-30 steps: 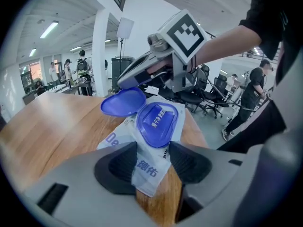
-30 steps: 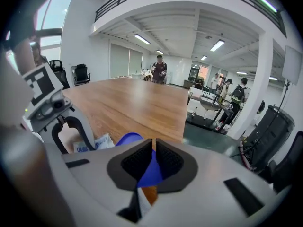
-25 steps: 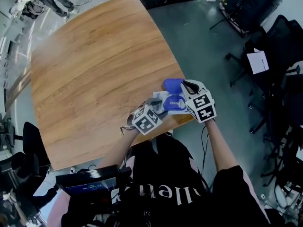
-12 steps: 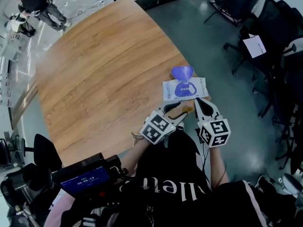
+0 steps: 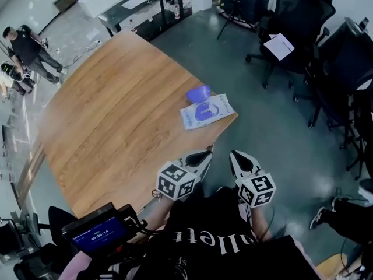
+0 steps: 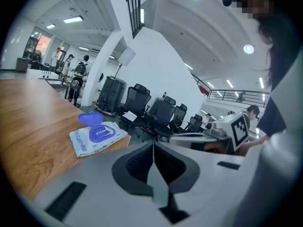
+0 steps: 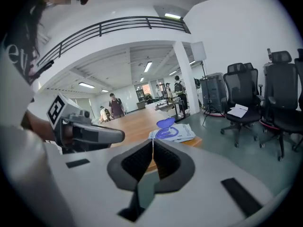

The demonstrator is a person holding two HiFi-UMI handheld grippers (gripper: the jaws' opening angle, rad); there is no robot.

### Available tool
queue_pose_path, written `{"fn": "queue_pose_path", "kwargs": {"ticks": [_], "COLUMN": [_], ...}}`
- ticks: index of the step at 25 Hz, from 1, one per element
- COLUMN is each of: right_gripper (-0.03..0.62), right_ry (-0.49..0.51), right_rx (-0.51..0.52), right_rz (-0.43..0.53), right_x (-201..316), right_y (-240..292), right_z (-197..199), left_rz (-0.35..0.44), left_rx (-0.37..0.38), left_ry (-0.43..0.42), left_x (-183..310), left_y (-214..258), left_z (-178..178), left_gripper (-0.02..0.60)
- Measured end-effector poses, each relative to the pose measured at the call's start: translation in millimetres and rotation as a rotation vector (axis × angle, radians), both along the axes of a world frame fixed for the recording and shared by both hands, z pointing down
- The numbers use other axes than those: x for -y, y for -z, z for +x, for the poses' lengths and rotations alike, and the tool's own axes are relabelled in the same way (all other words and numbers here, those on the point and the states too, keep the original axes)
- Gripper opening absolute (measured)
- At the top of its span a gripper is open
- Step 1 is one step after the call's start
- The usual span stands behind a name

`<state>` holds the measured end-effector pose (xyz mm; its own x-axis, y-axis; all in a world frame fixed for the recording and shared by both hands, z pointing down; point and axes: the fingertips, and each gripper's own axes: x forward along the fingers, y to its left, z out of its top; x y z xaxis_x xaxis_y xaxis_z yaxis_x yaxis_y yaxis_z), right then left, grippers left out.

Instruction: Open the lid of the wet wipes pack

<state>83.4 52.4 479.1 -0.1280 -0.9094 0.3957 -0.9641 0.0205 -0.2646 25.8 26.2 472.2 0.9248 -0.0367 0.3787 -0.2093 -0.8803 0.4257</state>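
Wet wipes pack (image 5: pixel 205 113) on table (image 5: pixel 116 115), lid (image 5: pixel 198 93) flipped open; left gripper (image 5: pixel 201 156) jaws just closed on nothing; right gripper (image 5: pixel 238 157) jaws together, empty; both hang clear, work seemingly done.

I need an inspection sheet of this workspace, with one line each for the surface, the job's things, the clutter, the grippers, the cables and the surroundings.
Surface: wooden table, only the pack seen on it.
Job's things: wet wipes pack lies flat near the table's right corner; its blue lid is flipped open.
Clutter: nothing seen.
Grippers: left gripper shut, its jaws have just been closing with nothing between them; right gripper shut and empty; both short of the table's edge, apart from the pack.
Cables: a thin wire loops beside the left gripper.
Surroundings: black office chairs, a paper sheet on one; a person stands beyond the table.
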Motion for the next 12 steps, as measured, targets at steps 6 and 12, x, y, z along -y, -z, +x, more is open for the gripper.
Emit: {"fn": "queue_pose_path", "kwargs": {"ticks": [6, 12], "right_gripper": [0.011, 0.011], "right_ry": [0.041, 0.174], "right_rx": [0.030, -0.070], "right_rz": [0.014, 0.010], "right_x": [-51.1, -110.1], "right_y": [1.0, 8.4], "right_z": [6.9, -3.0], "left_rz": [0.024, -0.032], "left_rx": [-0.033, -0.092], "left_ry": [0.122, 0.271], "left_x": [-34.0, -112.2], "left_y": [8.7, 17.2], "left_z": [2.8, 0.1], "left_gripper": [0.002, 0.002]}}
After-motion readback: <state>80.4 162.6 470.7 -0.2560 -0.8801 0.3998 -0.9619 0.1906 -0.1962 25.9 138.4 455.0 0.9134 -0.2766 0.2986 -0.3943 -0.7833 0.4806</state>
